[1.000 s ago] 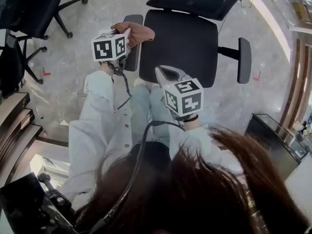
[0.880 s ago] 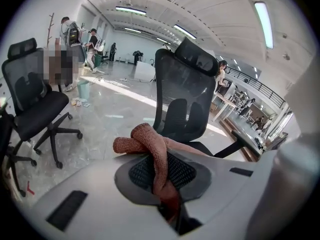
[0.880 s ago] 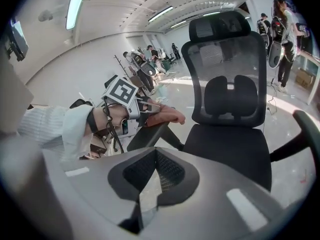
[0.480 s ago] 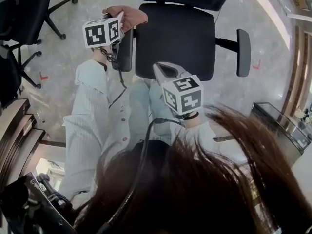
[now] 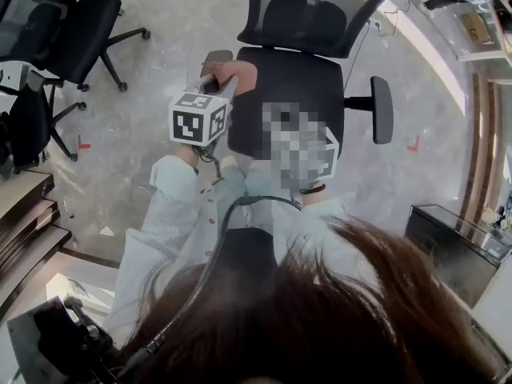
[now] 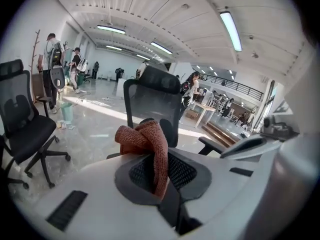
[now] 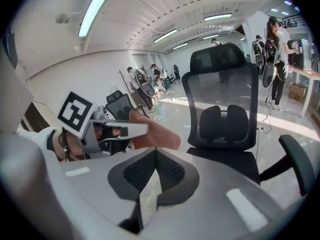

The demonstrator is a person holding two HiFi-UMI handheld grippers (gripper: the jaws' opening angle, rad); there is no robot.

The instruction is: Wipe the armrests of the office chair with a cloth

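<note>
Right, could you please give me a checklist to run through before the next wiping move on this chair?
1. Cloth gripped firmly: ok, pinched between the jaws of the left claw.
2. Cloth touching the armrest by the cloth: cannot tell; they overlap in the head view, but contact is not visible.
3. Other armrest unobstructed: ok, nothing lies on it.
4. Right claw free: ok, jaws together, holding nothing.
5. Chair steady: cannot tell; the seat hides everything beneath it.
</note>
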